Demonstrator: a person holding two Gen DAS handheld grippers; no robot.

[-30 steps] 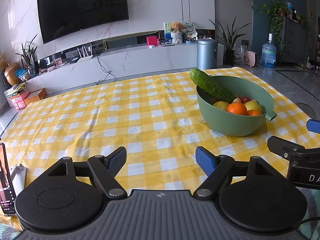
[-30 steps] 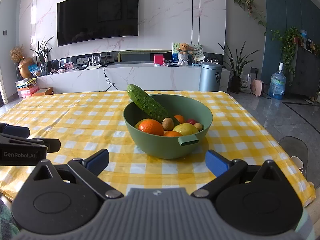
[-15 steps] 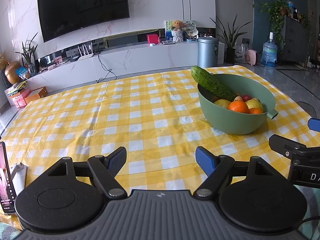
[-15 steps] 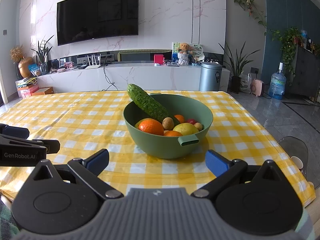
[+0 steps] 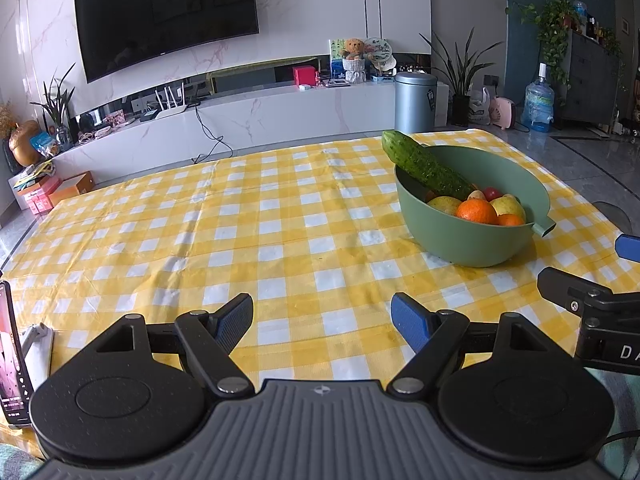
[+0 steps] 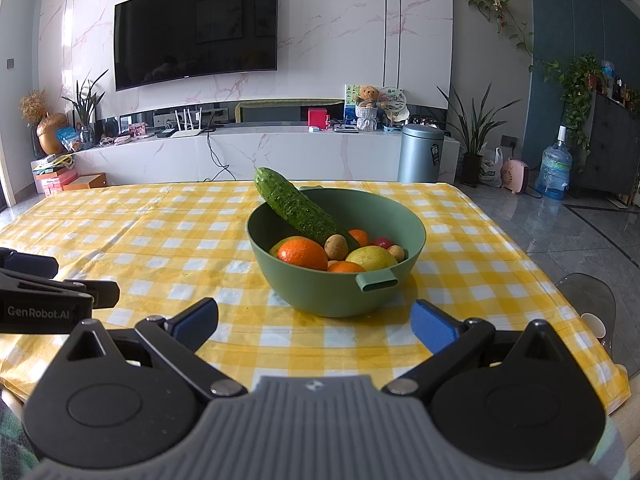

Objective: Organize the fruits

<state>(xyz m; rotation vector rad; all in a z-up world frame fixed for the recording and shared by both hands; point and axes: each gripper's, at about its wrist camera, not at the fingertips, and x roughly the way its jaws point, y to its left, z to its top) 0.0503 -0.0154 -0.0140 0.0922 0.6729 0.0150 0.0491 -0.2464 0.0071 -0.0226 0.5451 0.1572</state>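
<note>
Both the left gripper point(image 5: 322, 322) and the right gripper point(image 6: 314, 326) sit spread wide and empty at lower frame, while the green bowl point(image 6: 320, 288) of fruit rests mid-frame on the checkered tabletop point(image 6: 160, 248), a cucumber point(image 6: 298, 210) leaning over its rim.

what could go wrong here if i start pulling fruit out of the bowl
The cucumber leans over the rim of the bowl, resting on the fruit; taking the big orange beneath it first could make it slide or tip out. The small round pieces, like the potato, sit packed together, so open fingers may nudge neighbours.
</note>
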